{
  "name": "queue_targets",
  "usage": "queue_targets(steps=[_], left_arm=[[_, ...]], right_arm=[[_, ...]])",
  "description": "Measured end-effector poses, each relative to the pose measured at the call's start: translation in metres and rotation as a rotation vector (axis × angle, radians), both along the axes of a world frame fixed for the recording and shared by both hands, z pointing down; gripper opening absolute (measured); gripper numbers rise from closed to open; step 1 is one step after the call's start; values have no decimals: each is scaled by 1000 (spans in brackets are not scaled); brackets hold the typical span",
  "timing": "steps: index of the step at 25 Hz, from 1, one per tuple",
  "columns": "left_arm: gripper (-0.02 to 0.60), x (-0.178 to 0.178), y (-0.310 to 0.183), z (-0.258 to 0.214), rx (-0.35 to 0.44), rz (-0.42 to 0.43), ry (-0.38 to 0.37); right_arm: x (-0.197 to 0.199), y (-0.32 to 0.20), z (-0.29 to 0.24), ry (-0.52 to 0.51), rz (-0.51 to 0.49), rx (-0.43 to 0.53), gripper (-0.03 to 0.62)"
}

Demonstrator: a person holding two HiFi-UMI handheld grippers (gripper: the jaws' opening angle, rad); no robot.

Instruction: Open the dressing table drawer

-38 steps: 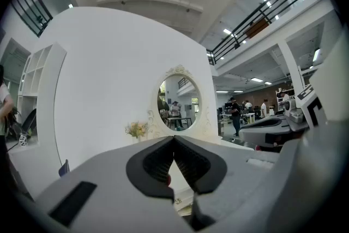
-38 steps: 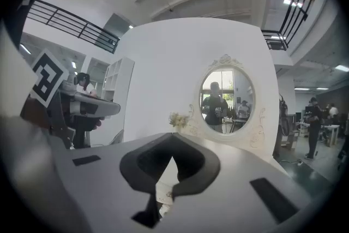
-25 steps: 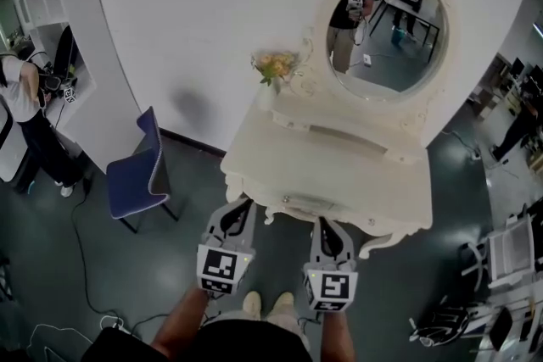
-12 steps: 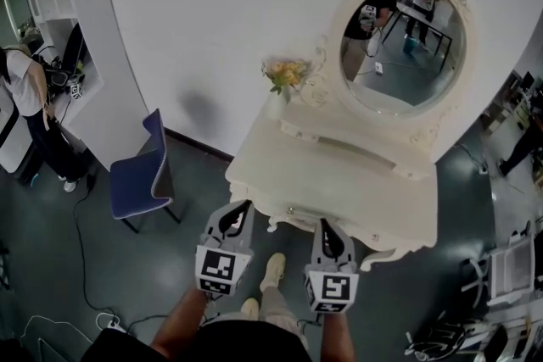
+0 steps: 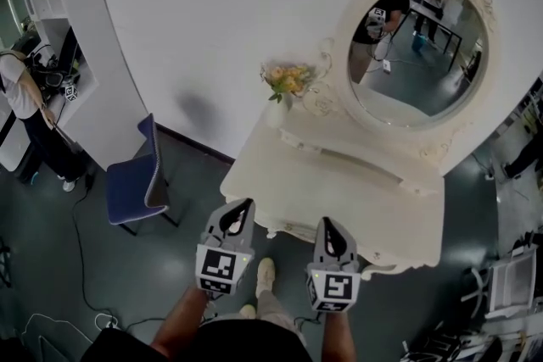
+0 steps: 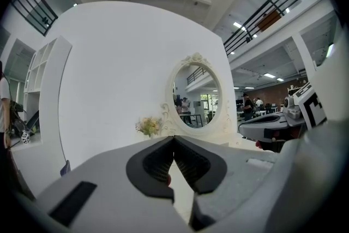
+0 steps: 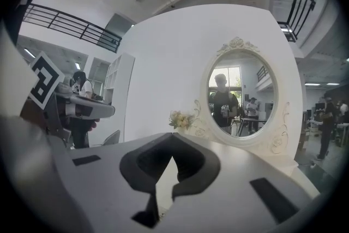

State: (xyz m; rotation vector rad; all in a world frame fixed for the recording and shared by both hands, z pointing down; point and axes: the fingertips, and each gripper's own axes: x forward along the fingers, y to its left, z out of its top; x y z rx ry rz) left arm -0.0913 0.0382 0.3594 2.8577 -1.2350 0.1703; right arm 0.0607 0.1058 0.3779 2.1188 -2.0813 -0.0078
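Observation:
The cream dressing table (image 5: 339,182) with its oval mirror (image 5: 420,55) stands against the white wall. Its drawer front (image 5: 293,228) shows only as a thin carved strip under the table's front edge. My left gripper (image 5: 240,208) is shut and empty, its tips just short of the table's front left corner. My right gripper (image 5: 329,225) is shut too, holds nothing, and sits right at the front edge. In the left gripper view the left gripper (image 6: 173,138) has its tips together, aimed level across the tabletop. The right gripper (image 7: 173,136) in the right gripper view looks the same.
A vase of yellow flowers (image 5: 284,85) stands at the table's back left corner. Left of the table is a blue chair (image 5: 136,178), with a cable (image 5: 81,242) on the dark floor. A person (image 5: 25,97) stands by shelves far left. Folding chairs (image 5: 509,275) stand at right.
Both grippers have moved forward to the table's front edge, still shut. The table and mirror look nearer and larger. The person's foot has stepped forward between the grippers.

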Motion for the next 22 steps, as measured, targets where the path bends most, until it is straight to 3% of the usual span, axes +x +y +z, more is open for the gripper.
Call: queue_targets(steps=[4, 14, 22], left_arm=[[2, 15, -36, 0, -3, -9, -3], [3, 49, -115, 11, -26, -26, -15], [2, 66, -164, 39, -48, -36, -40]], right_arm=[[17, -35, 5, -5, 4, -43, -3], [46, -127, 15, -31, -36, -44, -3], [61, -185, 43, -44, -50, -78, -3]])
